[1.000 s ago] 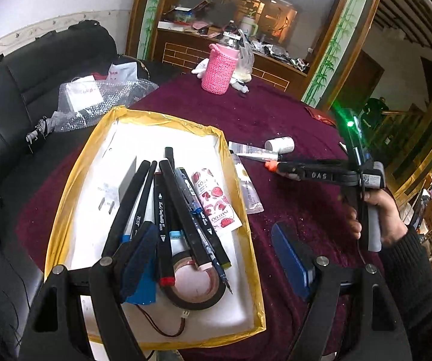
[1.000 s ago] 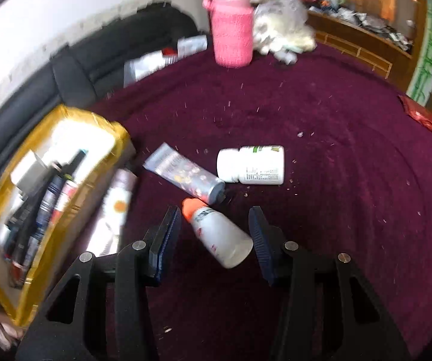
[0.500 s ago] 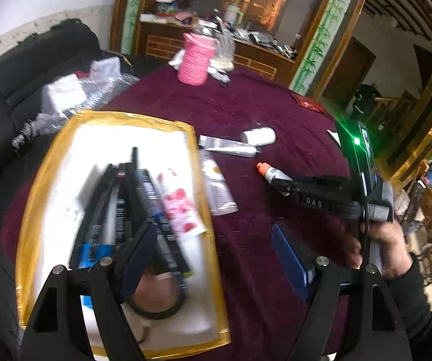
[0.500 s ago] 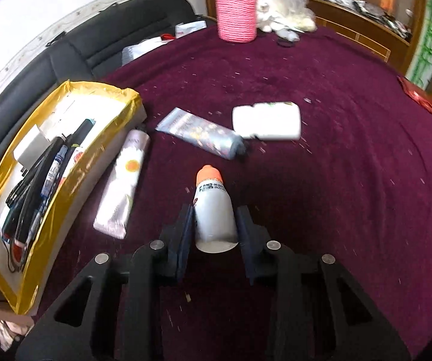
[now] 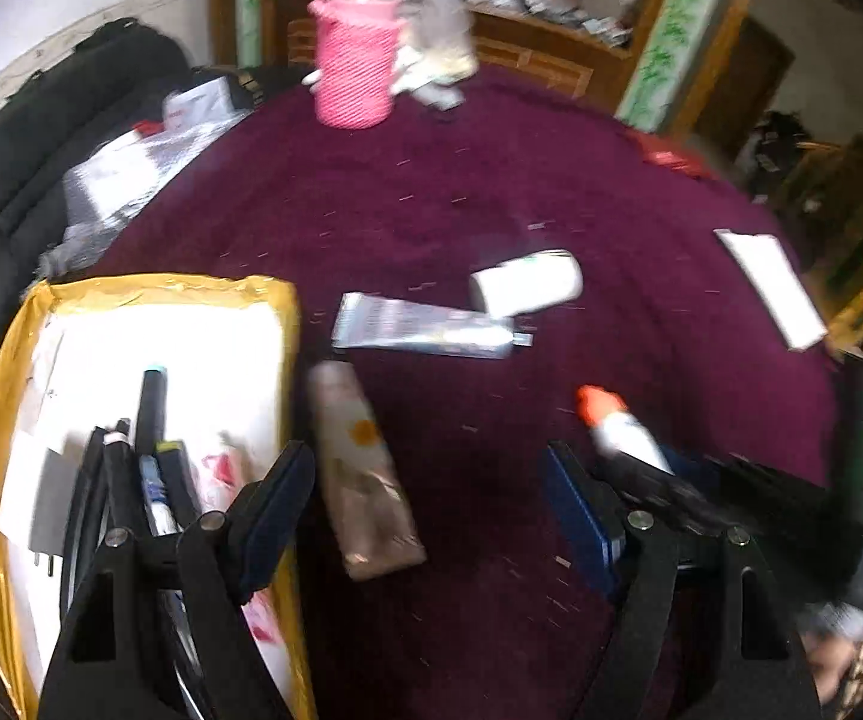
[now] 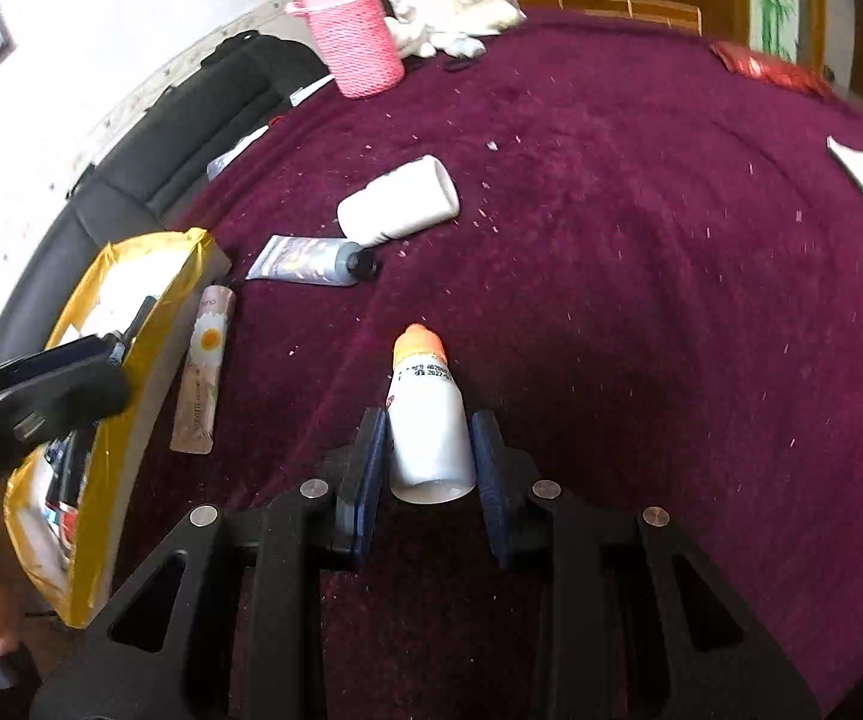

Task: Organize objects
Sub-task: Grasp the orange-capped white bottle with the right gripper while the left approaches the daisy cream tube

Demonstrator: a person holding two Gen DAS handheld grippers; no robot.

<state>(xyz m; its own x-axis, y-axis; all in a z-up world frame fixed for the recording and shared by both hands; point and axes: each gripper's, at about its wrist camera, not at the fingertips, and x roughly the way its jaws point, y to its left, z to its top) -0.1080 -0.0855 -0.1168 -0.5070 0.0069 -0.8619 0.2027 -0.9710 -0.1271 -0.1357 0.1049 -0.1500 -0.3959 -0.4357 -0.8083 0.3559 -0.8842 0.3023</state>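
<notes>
My right gripper (image 6: pixel 428 450) is shut on a small white bottle with an orange cap (image 6: pixel 428 414), held above the maroon tablecloth; the bottle also shows in the left wrist view (image 5: pixel 620 429). My left gripper (image 5: pixel 431 516) is open and empty, over a beige daisy tube (image 5: pixel 359 468) that lies beside the yellow-rimmed tray (image 5: pixel 161 291). The tray (image 6: pixel 149 252) holds markers (image 5: pixel 152 414), a tape roll and a sachet. A grey tube (image 5: pixel 425 327) and a white bottle (image 5: pixel 524 282) lie on the cloth beyond.
A pink knitted cup (image 5: pixel 353 72) stands at the table's far side next to a plastic bag (image 5: pixel 437 54). White paper (image 5: pixel 770 285) lies at the right edge. A red packet (image 6: pixel 767 69) lies far right. A black sofa (image 5: pixel 11 144) runs along the left.
My right gripper closed on the orange-capped bottle and lifted it. My left gripper swung right, from over the tray's contents to over the daisy tube.
</notes>
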